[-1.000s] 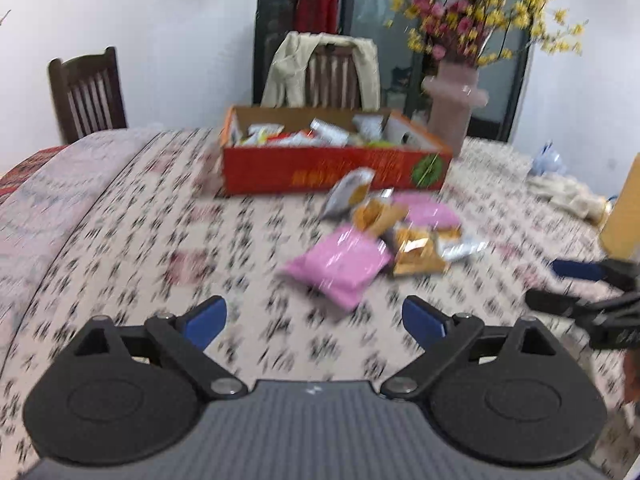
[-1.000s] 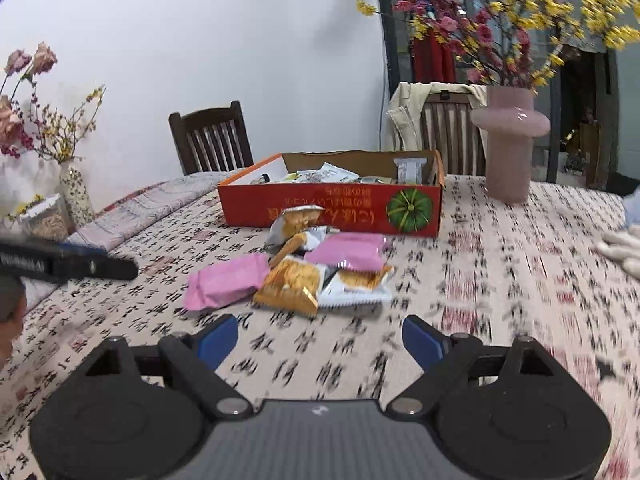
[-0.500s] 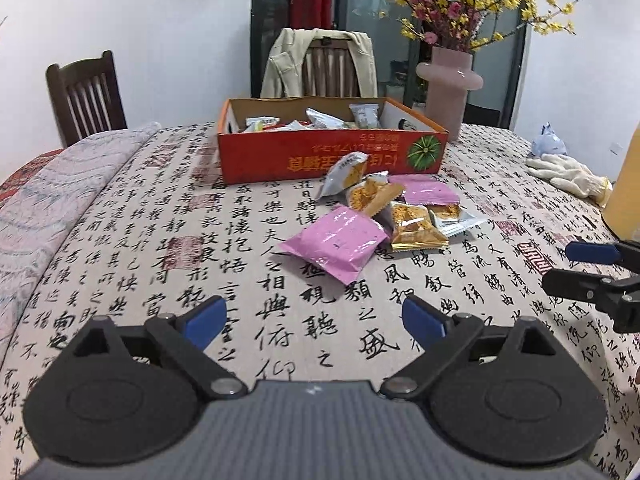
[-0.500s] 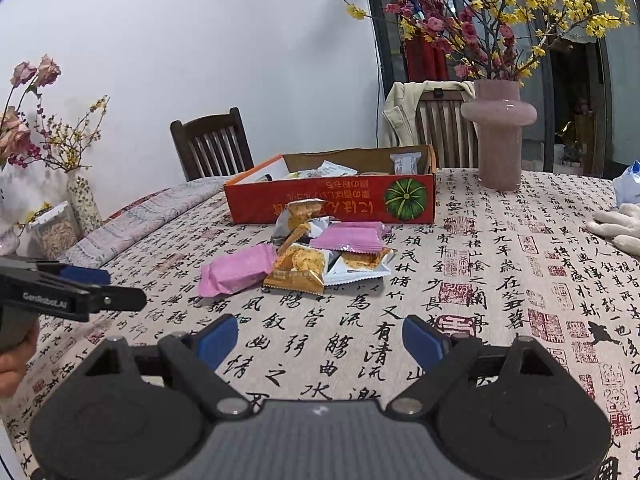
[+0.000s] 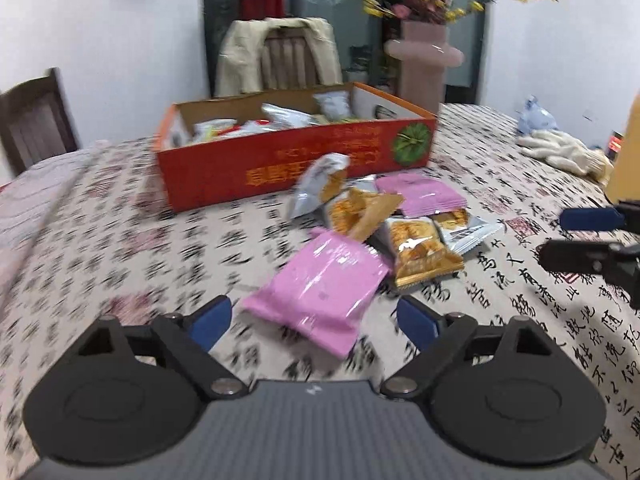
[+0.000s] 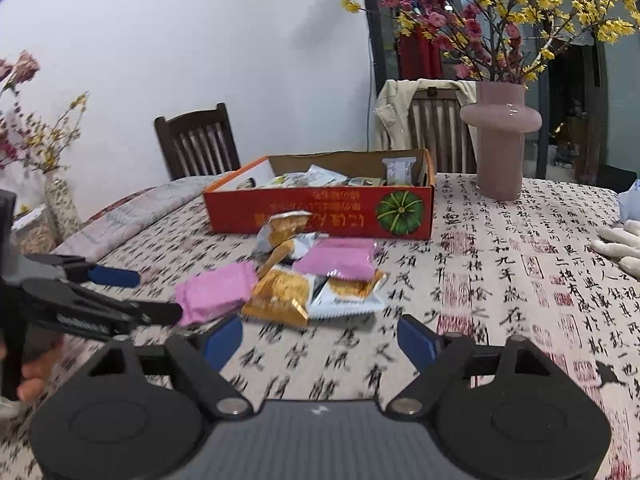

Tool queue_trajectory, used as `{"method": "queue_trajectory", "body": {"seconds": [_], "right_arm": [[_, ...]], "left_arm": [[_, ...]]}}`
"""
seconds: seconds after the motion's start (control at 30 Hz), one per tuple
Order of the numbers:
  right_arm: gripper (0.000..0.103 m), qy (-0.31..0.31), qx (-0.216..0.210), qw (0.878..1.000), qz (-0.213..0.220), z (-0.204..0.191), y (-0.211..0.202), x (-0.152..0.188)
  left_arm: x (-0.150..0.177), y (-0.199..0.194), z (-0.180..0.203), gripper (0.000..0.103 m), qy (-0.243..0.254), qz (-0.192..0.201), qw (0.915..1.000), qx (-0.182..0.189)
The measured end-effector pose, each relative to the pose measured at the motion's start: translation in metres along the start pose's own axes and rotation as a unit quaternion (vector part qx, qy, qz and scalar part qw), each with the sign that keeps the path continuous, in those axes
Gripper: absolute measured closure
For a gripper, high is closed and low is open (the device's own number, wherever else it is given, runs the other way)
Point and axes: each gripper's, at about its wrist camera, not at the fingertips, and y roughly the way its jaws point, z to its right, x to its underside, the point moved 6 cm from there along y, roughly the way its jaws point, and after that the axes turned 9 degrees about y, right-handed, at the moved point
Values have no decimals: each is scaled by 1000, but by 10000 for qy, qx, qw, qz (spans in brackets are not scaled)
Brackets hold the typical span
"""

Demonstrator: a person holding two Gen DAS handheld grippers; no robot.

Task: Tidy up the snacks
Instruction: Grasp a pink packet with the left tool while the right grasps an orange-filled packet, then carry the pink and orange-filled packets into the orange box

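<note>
Calligraphy-print cloth covers the surface (image 5: pixel 120 240), with the red box (image 5: pixel 296 160) toward its far edge and loose snack packets heaped just in front. The left claw (image 5: pixel 312 320) is released, jaws spread either side of the near pink packet (image 5: pixel 320 288), level and low. Closing now may pinch only the slippery wrapper edge, or nudge the gold packet (image 5: pixel 420 256) touching it. The right claw (image 6: pixel 320 340), also released and empty, hovers near the heap.

Left gripper (image 5: pixel 314 322) and right gripper (image 6: pixel 320 338), both spread wide, empty.
</note>
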Motion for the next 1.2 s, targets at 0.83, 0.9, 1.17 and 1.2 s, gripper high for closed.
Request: {"method": "queue_trajectory", "body": {"seconds": [0.83,0.9,1.17,1.2], "right_arm": [[53,-656,18,9951,-743,-52,122,-13],[57,-794,-20,9937,-796,-56,114,-6],[60,-788,-85,9936,-800,-54,48,26],[60,-741,-90,9942,-775,-51,39,30]], "left_arm": [[45,-49,-67,41,-1675,66,9843,-561],[46,-54,-66,41,-1698,113,9838,-562],[41,-71,-42,41,-1543,333,9867,-382],[41,-72,-39,41,-1525,353,9869,-381]]}}
